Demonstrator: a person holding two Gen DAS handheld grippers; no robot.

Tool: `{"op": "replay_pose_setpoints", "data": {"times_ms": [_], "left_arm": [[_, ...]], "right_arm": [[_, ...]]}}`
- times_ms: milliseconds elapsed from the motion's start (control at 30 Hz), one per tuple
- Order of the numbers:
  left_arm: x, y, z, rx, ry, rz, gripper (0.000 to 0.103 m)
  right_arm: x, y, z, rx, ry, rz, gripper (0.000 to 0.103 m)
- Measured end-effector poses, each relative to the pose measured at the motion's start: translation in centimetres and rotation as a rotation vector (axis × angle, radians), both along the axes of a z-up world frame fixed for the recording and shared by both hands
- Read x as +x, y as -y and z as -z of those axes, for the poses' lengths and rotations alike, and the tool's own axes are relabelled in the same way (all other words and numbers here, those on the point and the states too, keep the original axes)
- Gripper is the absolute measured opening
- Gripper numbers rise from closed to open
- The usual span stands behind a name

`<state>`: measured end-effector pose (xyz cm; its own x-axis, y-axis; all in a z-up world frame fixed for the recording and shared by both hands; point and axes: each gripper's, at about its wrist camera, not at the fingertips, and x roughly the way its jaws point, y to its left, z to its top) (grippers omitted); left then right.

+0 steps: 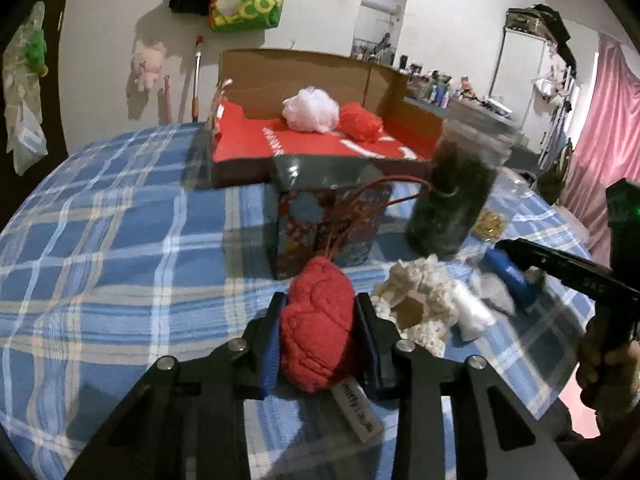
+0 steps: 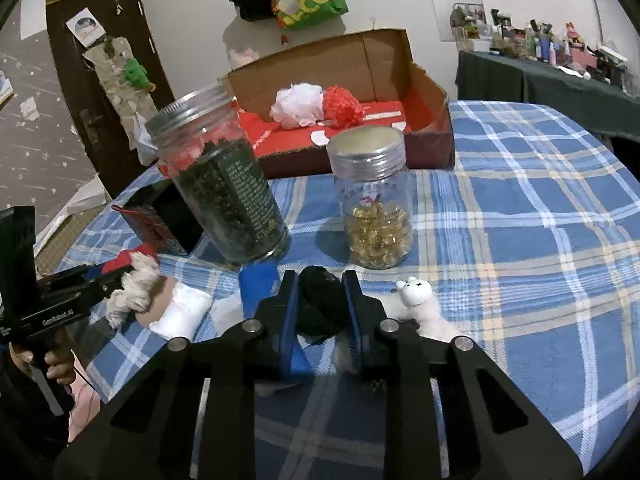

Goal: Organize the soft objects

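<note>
Left wrist view: the left tool [image 1: 318,320] is clamped on a red plush heart [image 1: 318,322] at lower centre of the frame, its white label hanging below the pads. A cream fluffy toy [image 1: 416,298] is seen just right of it on the blue plaid tabletop [image 1: 120,240]. A patterned gift bag [image 1: 328,226] stands at centre; behind it, at upper centre, an open cardboard box [image 1: 304,76] with a red floor holds a white mesh pouf [image 1: 310,109] and a red pouf [image 1: 360,121], touching each other.

Right wrist view: the right tool [image 2: 320,304] is clenched on a black soft object [image 2: 320,300] at lower centre. A small white plush animal [image 2: 416,298] lies just right of the pads. A jar of dark leaves [image 2: 224,184] is seen at centre left, and a jar of yellow capsules [image 2: 374,204] at centre.
</note>
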<state>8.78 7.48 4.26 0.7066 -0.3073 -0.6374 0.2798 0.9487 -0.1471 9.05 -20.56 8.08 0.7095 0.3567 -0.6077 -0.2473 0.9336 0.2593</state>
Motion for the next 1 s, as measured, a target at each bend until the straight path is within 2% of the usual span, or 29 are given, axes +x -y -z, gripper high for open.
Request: {"op": "replay_pose_setpoints", "data": {"times_ms": [233, 500, 700, 800, 1000], "left_arm": [[-1.1, 1.3, -3.1, -0.02, 0.087, 0.023, 0.035], [-1.5, 4.0, -4.5, -0.051, 0.111, 0.085, 0.035], [-1.7, 3.6, -6.4, -0.05, 0.16, 0.074, 0.035], [-1.5, 3.7, -6.4, -0.081, 0.14, 0.091, 0.035], [-1.3, 6.1, -4.1, -0.111, 0.065, 0.164, 0.035]], "right_arm": [[-0.7, 0.3, -1.3, 0.019, 0.049, -0.01, 0.021], [-1.1, -0.4, -2.0, 0.042, 0.065, -0.046, 0.021], [-1.3, -0.5, -2.5, 0.04, 0.082, -0.051, 0.021], [-1.3, -0.5, -2.6, 0.055, 0.084, -0.058, 0.021], [-1.3, -1.2, -2.1, 0.094, 0.065, -0.082, 0.021]]}}
